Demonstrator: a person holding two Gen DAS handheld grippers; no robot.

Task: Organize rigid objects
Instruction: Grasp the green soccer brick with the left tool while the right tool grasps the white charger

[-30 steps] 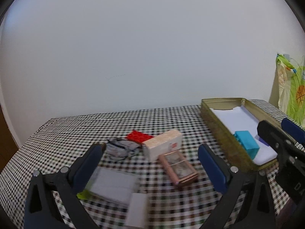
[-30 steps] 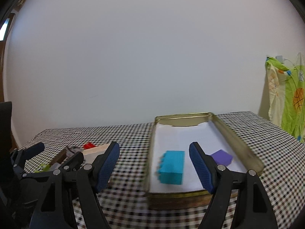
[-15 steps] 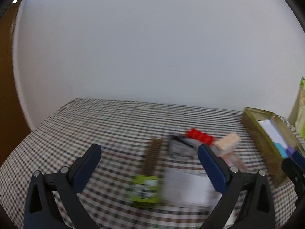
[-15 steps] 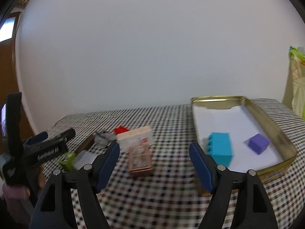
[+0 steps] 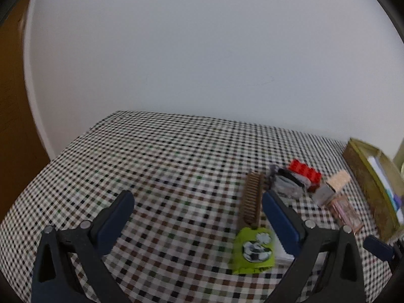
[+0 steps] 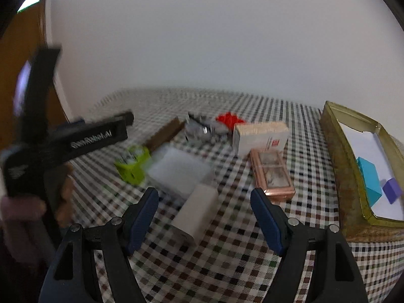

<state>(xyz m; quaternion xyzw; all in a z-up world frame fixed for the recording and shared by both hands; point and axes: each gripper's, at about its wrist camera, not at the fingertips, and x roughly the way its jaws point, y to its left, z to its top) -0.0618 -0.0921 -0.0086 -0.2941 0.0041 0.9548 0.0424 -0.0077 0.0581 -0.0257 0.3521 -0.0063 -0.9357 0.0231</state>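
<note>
My right gripper (image 6: 204,197) is open above the checked table, and a white block (image 6: 197,214) lies on the cloth in the gap between its fingers, untouched. Beyond it sit a clear plastic box (image 6: 179,169), a copper-framed case (image 6: 272,174) and a white box with a wooden top (image 6: 260,136). A gold tin tray (image 6: 338,156) on the right holds a teal block (image 6: 370,179) and a purple cube (image 6: 391,189). My left gripper (image 5: 197,202) is open and empty over bare cloth, left of a brown comb (image 5: 252,202) and a green item (image 5: 253,250).
A red brick (image 5: 305,174) and a grey crumpled thing (image 5: 287,184) lie behind the comb. The tin tray (image 5: 371,189) stands at the far right. The left tool's black frame (image 6: 88,139) and a hand fill the left of the right wrist view. A white wall runs along the table's far edge.
Both grippers swung left. The right one left the tray and now hangs lower over the white block. The left one moved off the boxes to bare cloth beside the comb.
</note>
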